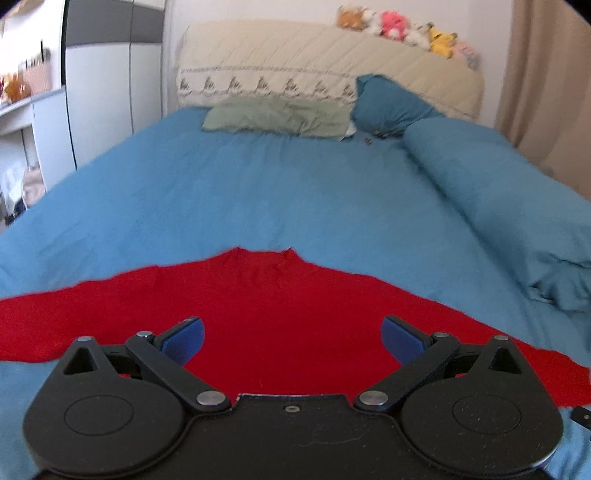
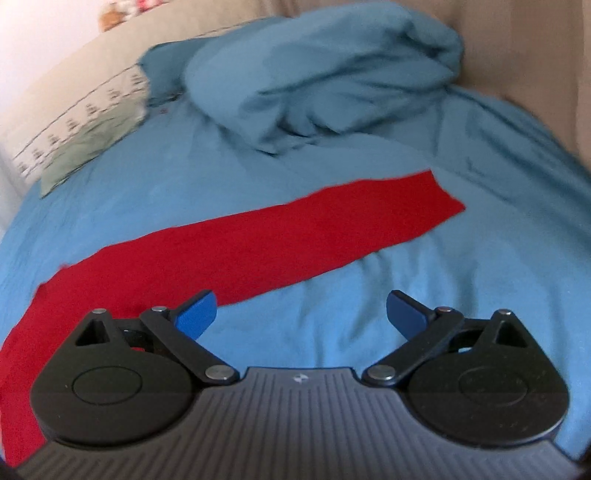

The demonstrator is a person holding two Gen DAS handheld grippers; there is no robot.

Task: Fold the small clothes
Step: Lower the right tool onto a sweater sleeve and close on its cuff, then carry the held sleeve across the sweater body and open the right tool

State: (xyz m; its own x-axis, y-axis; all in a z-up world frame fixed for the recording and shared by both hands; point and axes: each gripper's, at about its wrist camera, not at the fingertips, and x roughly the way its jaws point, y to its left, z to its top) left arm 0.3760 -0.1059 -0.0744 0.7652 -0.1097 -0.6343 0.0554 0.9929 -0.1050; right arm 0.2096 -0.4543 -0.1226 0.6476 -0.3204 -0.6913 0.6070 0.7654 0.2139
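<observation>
A red long-sleeved top [image 1: 266,314] lies flat on the blue bed sheet [image 1: 258,192], collar pointing toward the headboard, both sleeves spread out sideways. My left gripper [image 1: 291,339] is open and empty, hovering over the top's chest area. In the right wrist view one red sleeve [image 2: 280,236] stretches diagonally up to the right, its cuff end lying flat. My right gripper [image 2: 301,314] is open and empty, over bare sheet just below that sleeve; its left fingertip [image 2: 195,314] overlaps the sleeve's lower edge.
A bunched blue duvet [image 2: 325,74] lies along the right side of the bed. A green pillow [image 1: 277,118] and a teal pillow [image 1: 391,103] rest against the cream headboard [image 1: 317,59], which carries several plush toys [image 1: 399,26]. White furniture [image 1: 48,122] stands left.
</observation>
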